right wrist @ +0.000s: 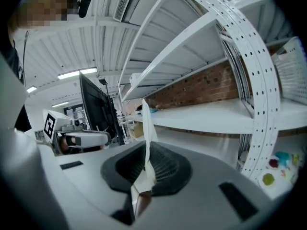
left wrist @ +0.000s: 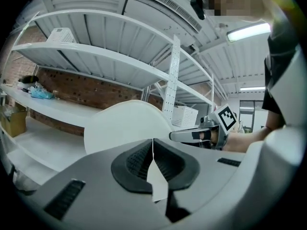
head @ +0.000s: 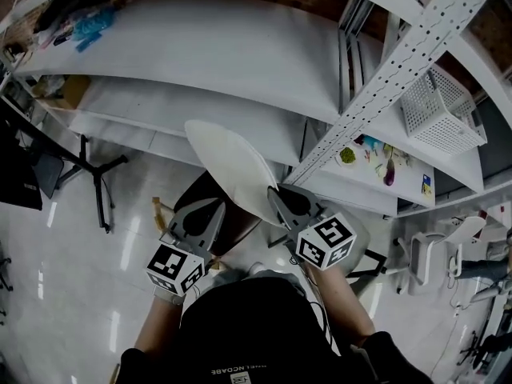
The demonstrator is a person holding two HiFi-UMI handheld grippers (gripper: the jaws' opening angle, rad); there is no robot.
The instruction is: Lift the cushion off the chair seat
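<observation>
A thin white oval cushion (head: pixel 228 160) hangs in the air above the dark chair seat (head: pixel 238 229), held at its near edge by both grippers. My left gripper (head: pixel 214 206) is shut on the cushion's left part. The right gripper (head: pixel 274 190) is shut on its right part. In the left gripper view the cushion (left wrist: pixel 125 123) rises broad beyond the closed jaws (left wrist: pixel 153 164), and the right gripper (left wrist: pixel 192 134) shows beside it. The right gripper view has the cushion (right wrist: pixel 146 123) edge-on, pinched between the pads (right wrist: pixel 145 169), with the left gripper (right wrist: pixel 86 139) at the left.
White shelving (head: pixel 216 50) runs across behind the chair, with a perforated upright post (head: pixel 400 62) slanting close to the right. A white mesh basket (head: pixel 440 106) sits on a shelf. A black stand (head: pixel 96 174) is on the floor at the left and a white office chair (head: pixel 436 250) at the right.
</observation>
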